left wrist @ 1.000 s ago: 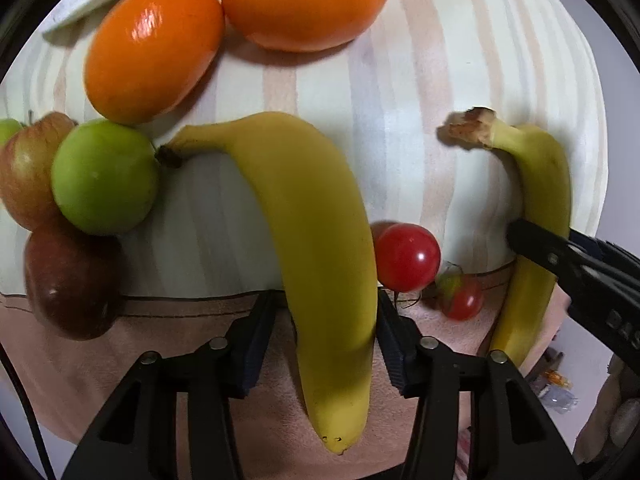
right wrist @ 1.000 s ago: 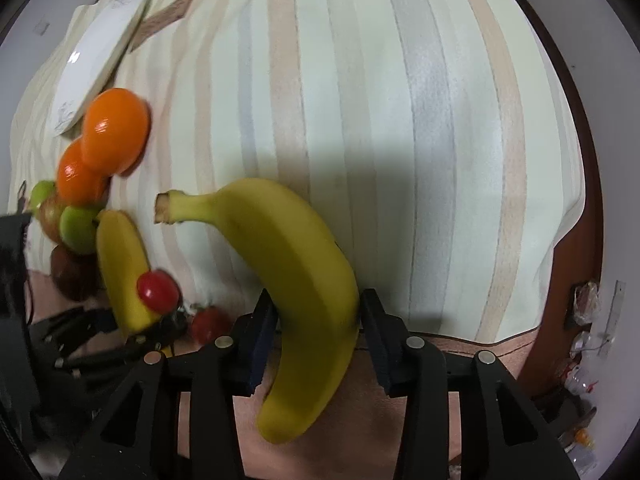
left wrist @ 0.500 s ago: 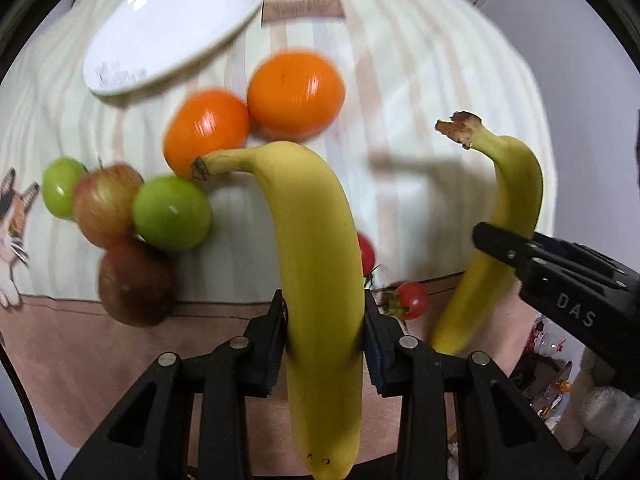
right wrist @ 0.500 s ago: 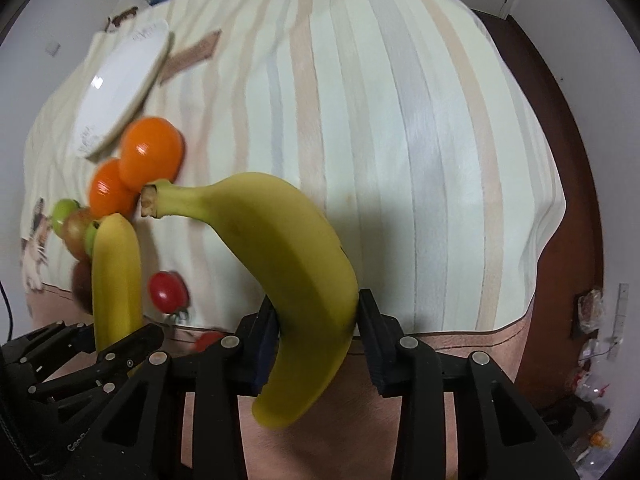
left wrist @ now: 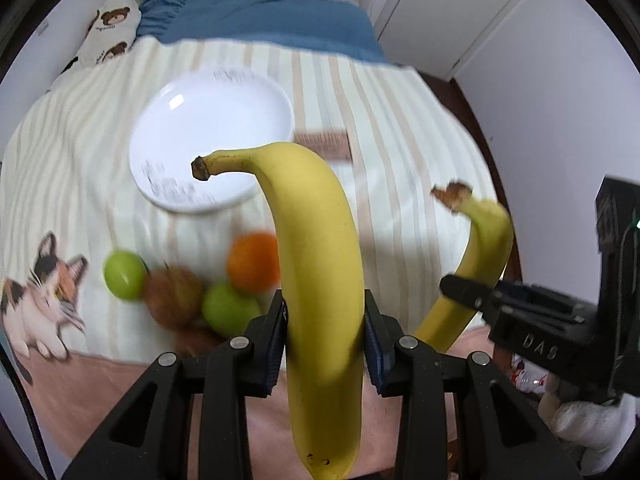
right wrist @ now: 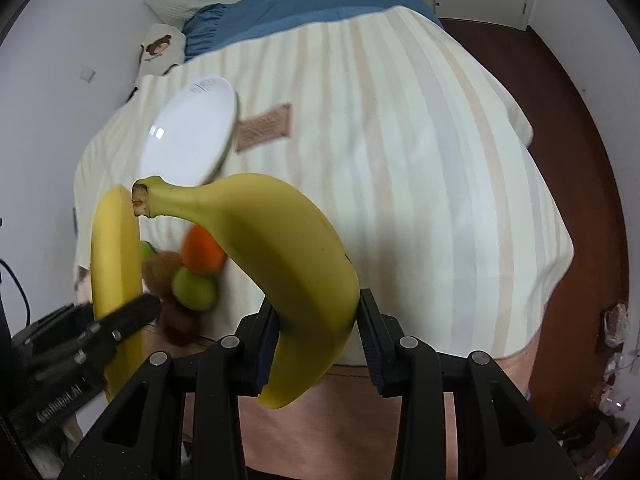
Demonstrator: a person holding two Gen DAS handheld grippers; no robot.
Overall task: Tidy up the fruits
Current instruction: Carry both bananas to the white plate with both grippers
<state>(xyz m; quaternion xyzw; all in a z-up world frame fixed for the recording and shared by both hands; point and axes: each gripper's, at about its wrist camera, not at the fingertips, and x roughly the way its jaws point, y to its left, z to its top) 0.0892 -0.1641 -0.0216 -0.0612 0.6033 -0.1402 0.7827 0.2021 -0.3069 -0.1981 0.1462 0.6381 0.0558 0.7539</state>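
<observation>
The left claw is gripping one banana; the right claw is gripping the other banana; both are hanging above the bed.

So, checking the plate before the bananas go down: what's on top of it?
Nothing shows on the white plate. The left gripper holds its banana up in front, and the stem covers a little of the near rim.

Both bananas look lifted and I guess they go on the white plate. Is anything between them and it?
Nothing visible blocks the way. The white plate lies bare ahead of both held bananas; the apples and orange sit lower, nearer than the plate.
</observation>
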